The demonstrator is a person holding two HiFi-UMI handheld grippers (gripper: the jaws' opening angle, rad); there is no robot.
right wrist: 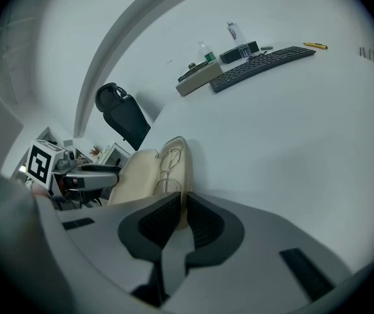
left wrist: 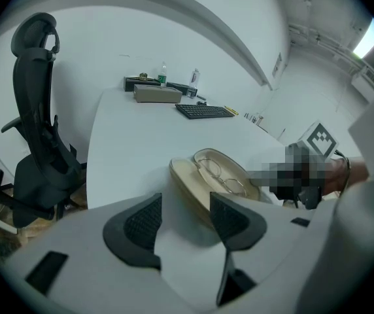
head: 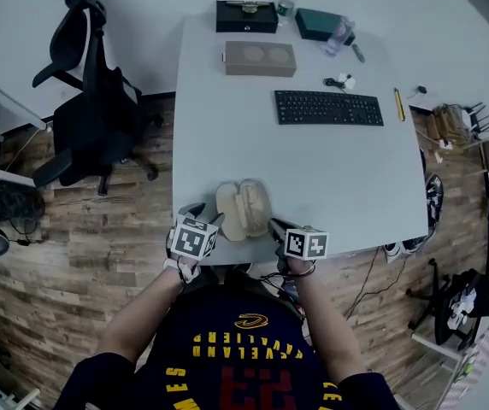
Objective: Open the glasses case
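White desk (head: 313, 165), glasses case (head: 243, 209), wood floor (head: 82, 254)

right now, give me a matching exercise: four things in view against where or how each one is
1 glasses case
2 keyboard
3 office chair
4 right gripper

a on the floor beside the table
b shut on the case rim
c open, glasses inside
d flat on the table, far side

Pairs: 1-c, 2-d, 3-a, 4-b
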